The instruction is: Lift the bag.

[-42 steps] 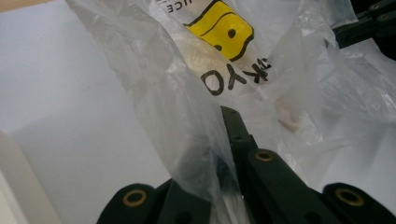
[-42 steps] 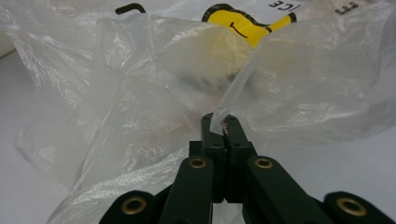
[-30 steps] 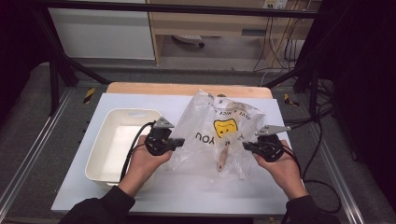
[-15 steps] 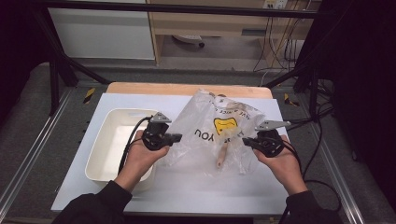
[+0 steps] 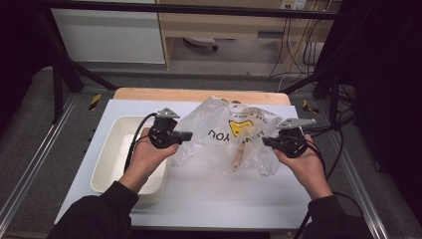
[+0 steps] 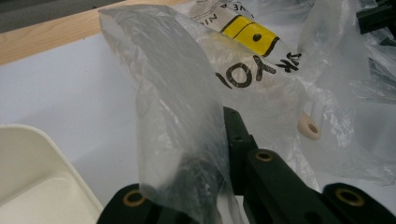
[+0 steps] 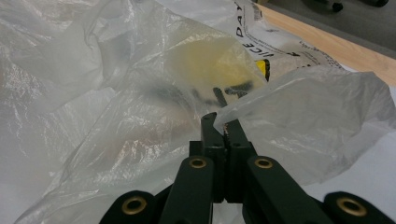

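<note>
Above the white worktop (image 5: pixel 199 199), both tongs, left (image 5: pixel 188 134) and right (image 5: pixel 266 141), each clamped on an edge of the plastic bag (image 5: pixel 234 132), have lifted it slightly higher (beside the white tray (image 5: pixel 107 164)).

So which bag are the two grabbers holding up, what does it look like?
On the white table, right of the cream tub, sits a crinkly clear plastic bag. The left gripper and right gripper pinch its edges. It has a yellow patch and black letters.
</note>
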The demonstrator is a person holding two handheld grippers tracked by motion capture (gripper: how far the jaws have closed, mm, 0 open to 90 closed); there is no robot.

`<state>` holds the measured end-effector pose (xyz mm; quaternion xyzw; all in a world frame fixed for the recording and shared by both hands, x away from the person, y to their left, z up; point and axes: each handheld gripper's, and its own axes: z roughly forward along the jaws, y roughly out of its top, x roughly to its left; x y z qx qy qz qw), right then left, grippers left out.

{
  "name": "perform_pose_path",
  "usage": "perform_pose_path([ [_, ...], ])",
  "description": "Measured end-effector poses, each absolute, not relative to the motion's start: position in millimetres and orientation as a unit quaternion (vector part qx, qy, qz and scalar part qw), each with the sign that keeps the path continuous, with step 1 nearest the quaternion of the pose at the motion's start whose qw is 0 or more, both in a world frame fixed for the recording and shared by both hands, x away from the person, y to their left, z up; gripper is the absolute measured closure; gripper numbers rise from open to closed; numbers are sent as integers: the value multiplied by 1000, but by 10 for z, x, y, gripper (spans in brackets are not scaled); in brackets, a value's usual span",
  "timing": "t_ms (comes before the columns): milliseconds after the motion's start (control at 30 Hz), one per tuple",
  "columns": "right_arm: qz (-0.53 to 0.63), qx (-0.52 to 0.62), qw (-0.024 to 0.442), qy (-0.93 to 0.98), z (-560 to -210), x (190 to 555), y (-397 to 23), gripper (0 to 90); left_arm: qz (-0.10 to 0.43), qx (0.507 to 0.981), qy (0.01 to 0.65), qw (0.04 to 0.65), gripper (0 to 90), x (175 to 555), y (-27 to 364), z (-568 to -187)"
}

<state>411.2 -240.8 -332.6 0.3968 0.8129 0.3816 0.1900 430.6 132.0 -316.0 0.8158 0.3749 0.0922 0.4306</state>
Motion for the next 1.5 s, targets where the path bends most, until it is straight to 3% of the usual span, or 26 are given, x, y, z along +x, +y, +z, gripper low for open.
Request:
perform_pose_path([
  [1500,410,417,221,781,-2763,4359,-2713,900,129,797,386,447,900,4692,1382,-2655],
])
